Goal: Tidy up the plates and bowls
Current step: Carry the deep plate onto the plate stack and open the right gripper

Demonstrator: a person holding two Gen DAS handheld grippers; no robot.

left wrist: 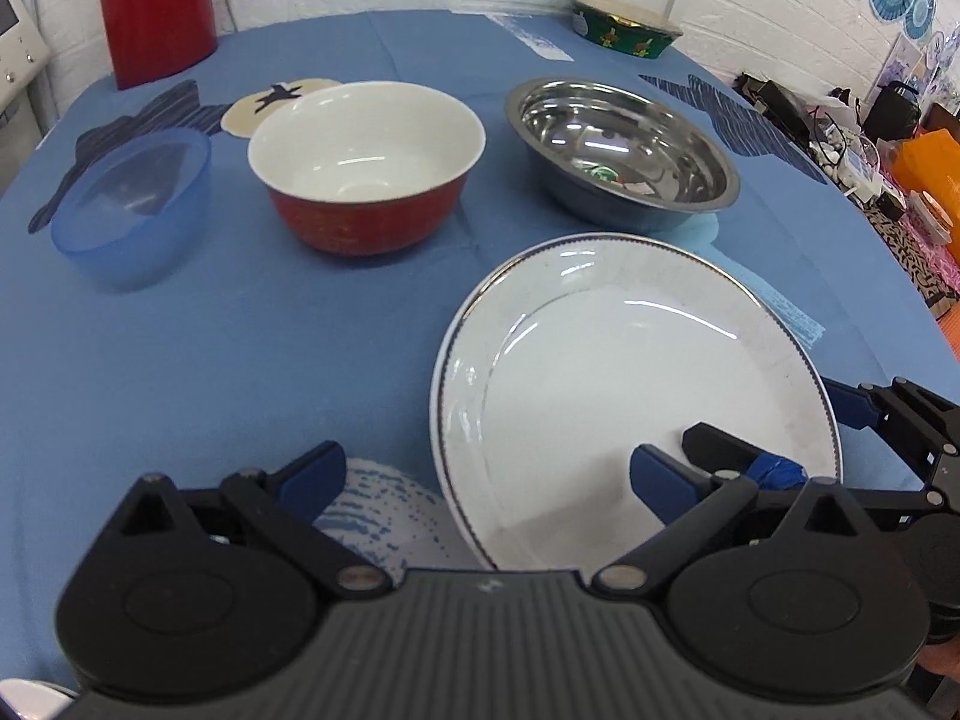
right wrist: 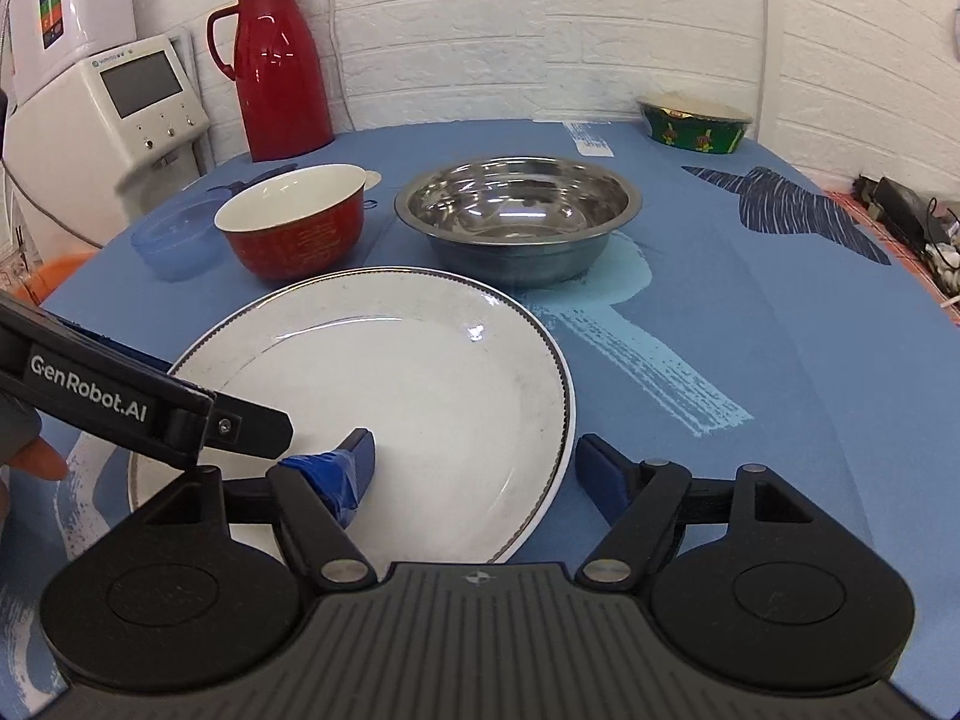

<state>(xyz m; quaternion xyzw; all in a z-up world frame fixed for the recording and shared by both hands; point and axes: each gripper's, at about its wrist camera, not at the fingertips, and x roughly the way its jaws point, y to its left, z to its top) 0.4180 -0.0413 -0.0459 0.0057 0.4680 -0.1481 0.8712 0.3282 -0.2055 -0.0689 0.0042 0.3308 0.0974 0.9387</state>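
- Blue patterned tablecloth [right wrist: 750, 324] covers the whole table in front of a white brick wall, and all the crockery sits on it.
- Nearest, both tools are at the white plate [right wrist: 390, 396]. The left gripper [left wrist: 480, 480] is spread wide, its near rim between the blue pads without either touching it, as far as I can tell.
- From the other side the right gripper [right wrist: 474, 462] is also spread, one pad over the plate's face, the other just outside the rim.
- That plate looks like glazed china: stiff, fairly heavy, slick and chippable. I'd pinch it at the rim, pads above and below, and lift it level.
- Further back stand three bowls in a row: a translucent blue plastic bowl [left wrist: 129, 204], light and forgiving; a red bowl with white inside [left wrist: 366, 165], likely ceramic and breakable; a steel bowl [right wrist: 516, 216], tough but slippery.
- Each bowl wants a grip over its wall at the lip.
- Farthest off, a red thermos jug [right wrist: 279, 69] and a green patterned bowl [right wrist: 696, 123] stand by the wall.
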